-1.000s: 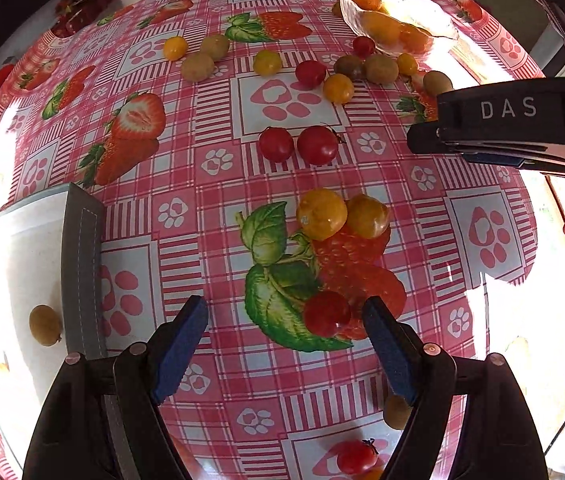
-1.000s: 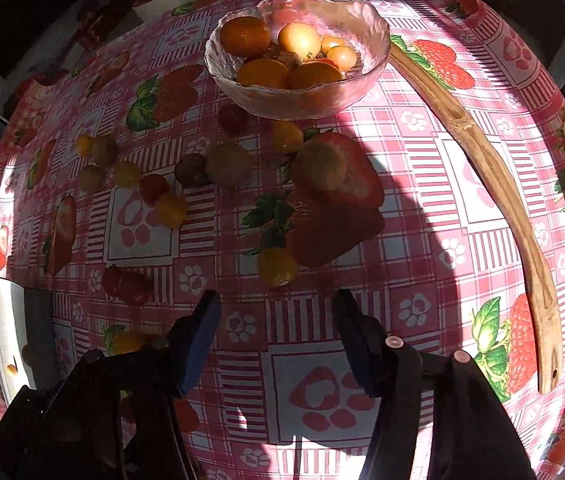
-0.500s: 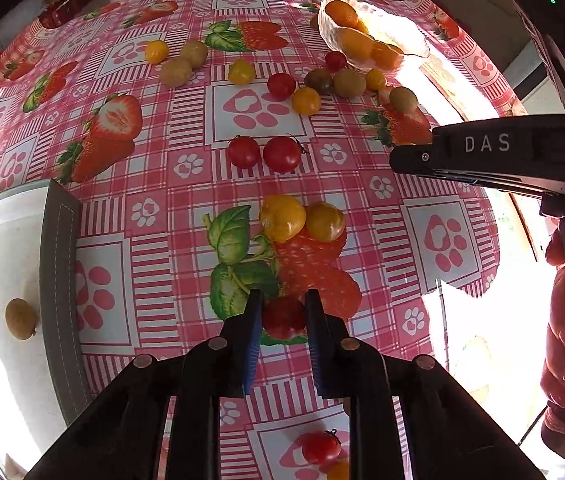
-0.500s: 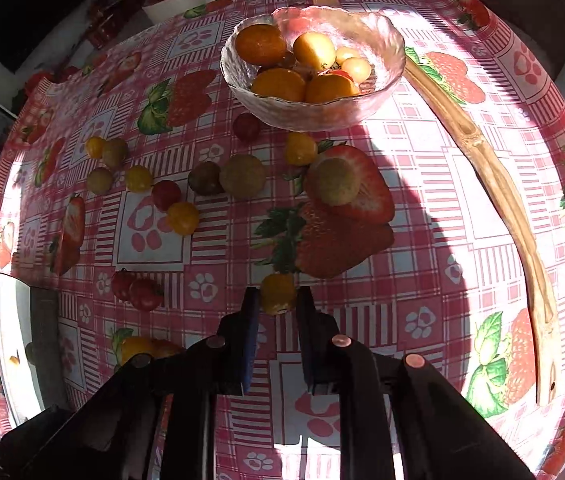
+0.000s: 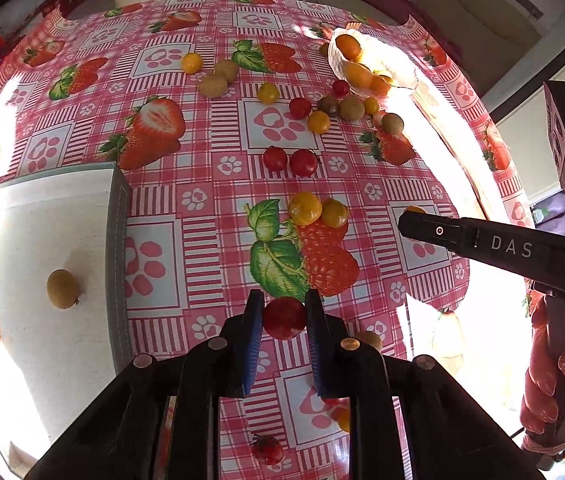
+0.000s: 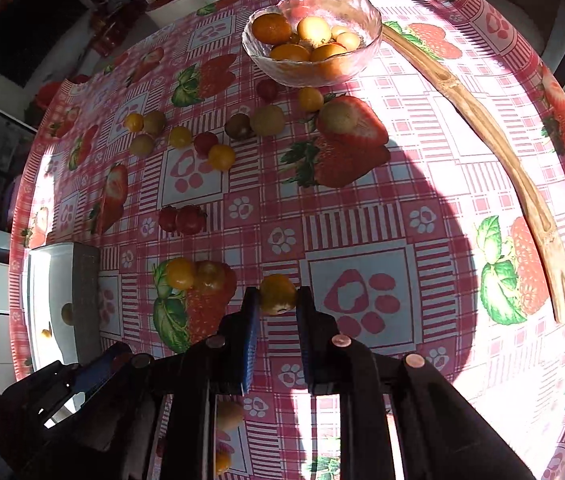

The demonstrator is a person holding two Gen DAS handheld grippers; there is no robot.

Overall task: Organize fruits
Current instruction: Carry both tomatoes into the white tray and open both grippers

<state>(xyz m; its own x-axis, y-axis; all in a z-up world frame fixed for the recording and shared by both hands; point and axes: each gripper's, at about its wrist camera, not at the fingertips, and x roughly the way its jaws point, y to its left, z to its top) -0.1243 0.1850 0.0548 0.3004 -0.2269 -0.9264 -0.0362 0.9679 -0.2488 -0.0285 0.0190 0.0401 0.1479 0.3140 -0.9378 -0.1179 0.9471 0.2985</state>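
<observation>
Nearest, left claw (image 5: 283, 318) clamped on a red tomato (image 5: 284, 317), blue pads pressed to both its flanks, jaws narrowed to the fruit's width and nothing else between them; fruit seated at the very tips, likely so as to come off the checked desk (image 5: 210, 152) cleanly. Likewise right claw (image 6: 277, 295) pinched shut on a yellow tomato (image 6: 277, 294), held at the tips, dark stem scar turned downward, seemingly clear of the cloth. Both grips judged a paired pick, one fruit per hand, for sorting by kind. Just left of the left claw, white tray (image 5: 22, 216) set with a single green-brown fruit (image 5: 62, 289) and a small orange scrap near its edge, probably one sorting place. A little farther, two yellow-orange tomatoes (image 5: 317, 210) touching each other on a printed leaf. Beyond those, two red tomatoes (image 5: 290, 160) side by side. Farther on, a loose scatter of yellow, red and olive fruit left across the cloth. Farthest, glass bowl (image 6: 366, 46) filled with orange and yellow fruit, probably bound for the yellow tomato, well apart from both claws, with a long wooden utensil (image 6: 494, 136) laid beside it.
</observation>
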